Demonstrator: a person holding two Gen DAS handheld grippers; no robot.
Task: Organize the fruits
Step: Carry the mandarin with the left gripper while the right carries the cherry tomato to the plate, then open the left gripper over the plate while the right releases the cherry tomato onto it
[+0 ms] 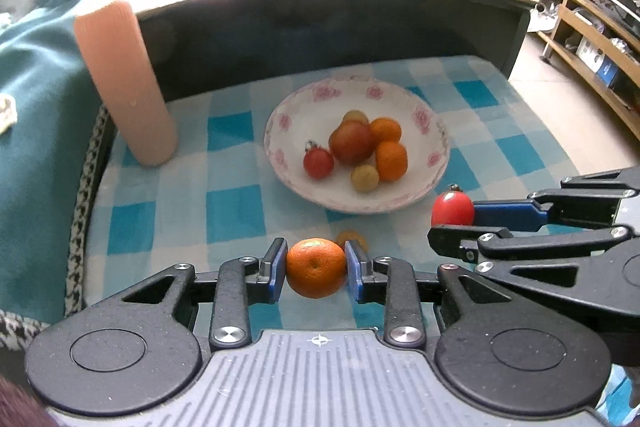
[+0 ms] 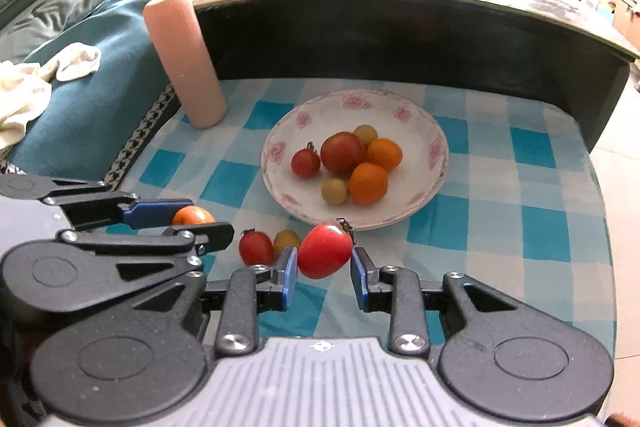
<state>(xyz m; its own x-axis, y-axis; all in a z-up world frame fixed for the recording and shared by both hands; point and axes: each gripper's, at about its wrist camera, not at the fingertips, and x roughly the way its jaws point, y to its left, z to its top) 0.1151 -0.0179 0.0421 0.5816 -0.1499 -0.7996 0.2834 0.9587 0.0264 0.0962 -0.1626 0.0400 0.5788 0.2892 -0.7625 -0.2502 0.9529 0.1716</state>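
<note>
- Checked cloth (image 1: 132,227) carries a plate (image 1: 288,115) of fruit.
- Left wrist view: left gripper (image 1: 316,269) pinches an orange (image 1: 316,267) just short of the plate.
- Right wrist view: right gripper (image 2: 324,263) clasps a tomato (image 2: 325,250) at the plate's near rim.

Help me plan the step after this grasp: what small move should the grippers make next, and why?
Probably carry both forward over the plate and release: the left gripper grips a mandarin, the right gripper a red tomato, and similar fruit already sits there.
</note>
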